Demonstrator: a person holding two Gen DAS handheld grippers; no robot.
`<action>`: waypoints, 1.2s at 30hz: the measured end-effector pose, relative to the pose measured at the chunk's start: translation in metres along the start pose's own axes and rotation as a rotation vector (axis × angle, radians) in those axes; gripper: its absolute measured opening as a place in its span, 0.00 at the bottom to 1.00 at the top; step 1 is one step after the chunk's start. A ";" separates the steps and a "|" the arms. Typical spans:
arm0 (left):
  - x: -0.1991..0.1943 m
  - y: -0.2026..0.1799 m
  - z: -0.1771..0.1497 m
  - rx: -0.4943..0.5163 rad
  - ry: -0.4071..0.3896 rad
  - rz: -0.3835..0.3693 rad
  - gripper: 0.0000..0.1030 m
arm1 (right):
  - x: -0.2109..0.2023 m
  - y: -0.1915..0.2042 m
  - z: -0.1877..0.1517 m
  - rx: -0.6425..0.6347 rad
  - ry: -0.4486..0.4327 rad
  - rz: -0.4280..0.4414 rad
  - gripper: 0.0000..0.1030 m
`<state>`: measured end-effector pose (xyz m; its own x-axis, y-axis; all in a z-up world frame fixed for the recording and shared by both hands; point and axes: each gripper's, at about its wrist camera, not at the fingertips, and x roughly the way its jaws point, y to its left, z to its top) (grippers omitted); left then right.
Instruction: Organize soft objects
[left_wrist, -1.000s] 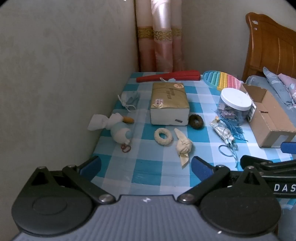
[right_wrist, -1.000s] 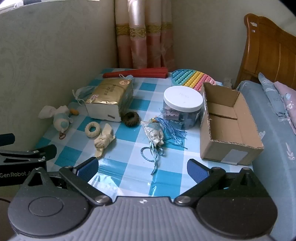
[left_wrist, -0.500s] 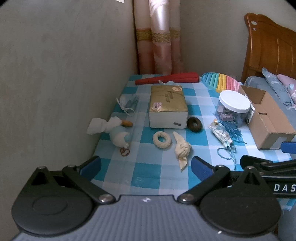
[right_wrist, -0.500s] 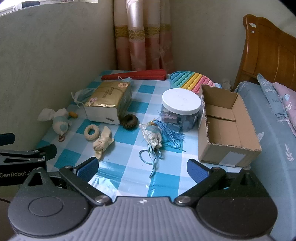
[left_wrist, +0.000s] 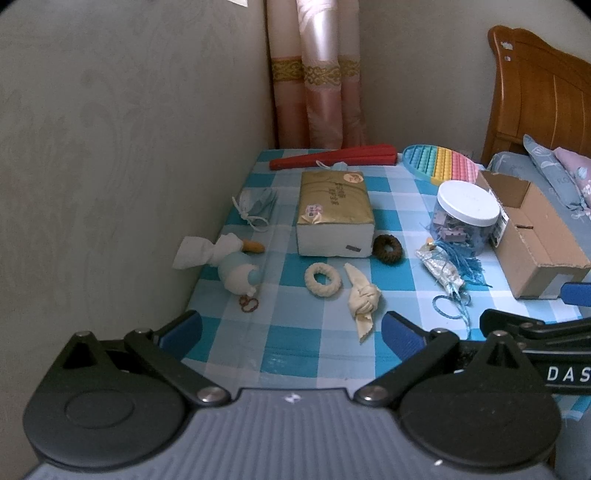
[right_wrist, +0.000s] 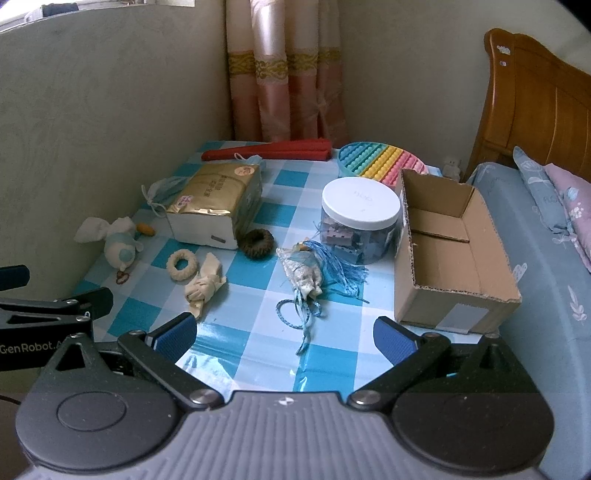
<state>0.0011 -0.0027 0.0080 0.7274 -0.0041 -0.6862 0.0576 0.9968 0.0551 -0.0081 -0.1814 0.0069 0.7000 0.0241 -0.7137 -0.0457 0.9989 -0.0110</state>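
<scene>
- Both pairs of tongs, left tongs (left_wrist: 291, 326) and right tongs (right_wrist: 284, 334), hang spread wide and hold nothing, above the near edge of the blue-and-white checked table (right_wrist: 258, 354)
- Far left, against the wall: a white-and-pale-blue plush duck with an orange beak (left_wrist: 231, 260); its small ring charm could snag if the body is pinched carelessly
- Near the middle lie a cream braided fabric ring (left_wrist: 323, 280), a knotted cream cloth (left_wrist: 364, 297) and a dark brown scrunchie (left_wrist: 387, 249) touching the gold-wrapped tissue pack (left_wrist: 334, 218); all are flat and limp, so the tongs may close on the tablecloth instead
- Further right, a crinkled silver pouch with blue tassel cords (right_wrist: 308, 275) sprawls beside the clear plastic jar with a white lid (right_wrist: 360, 218); trailing cords could drag or catch the jar
- Far right, the open brown cardboard box (right_wrist: 454, 258) stands empty, probably the destination; it looks light and may slide toward the bed
</scene>
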 end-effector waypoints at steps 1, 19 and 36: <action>0.000 0.000 0.001 0.001 0.000 0.000 0.99 | 0.000 0.000 0.000 0.001 -0.001 0.001 1.00; -0.001 0.003 0.001 -0.004 -0.008 0.000 0.99 | -0.002 0.002 0.000 0.002 -0.005 0.013 1.00; -0.001 0.003 0.001 -0.003 -0.008 0.000 0.99 | -0.002 0.003 0.001 0.001 -0.005 0.017 1.00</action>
<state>0.0012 0.0000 0.0090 0.7329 -0.0045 -0.6803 0.0552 0.9971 0.0529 -0.0090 -0.1787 0.0084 0.7030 0.0414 -0.7100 -0.0568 0.9984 0.0020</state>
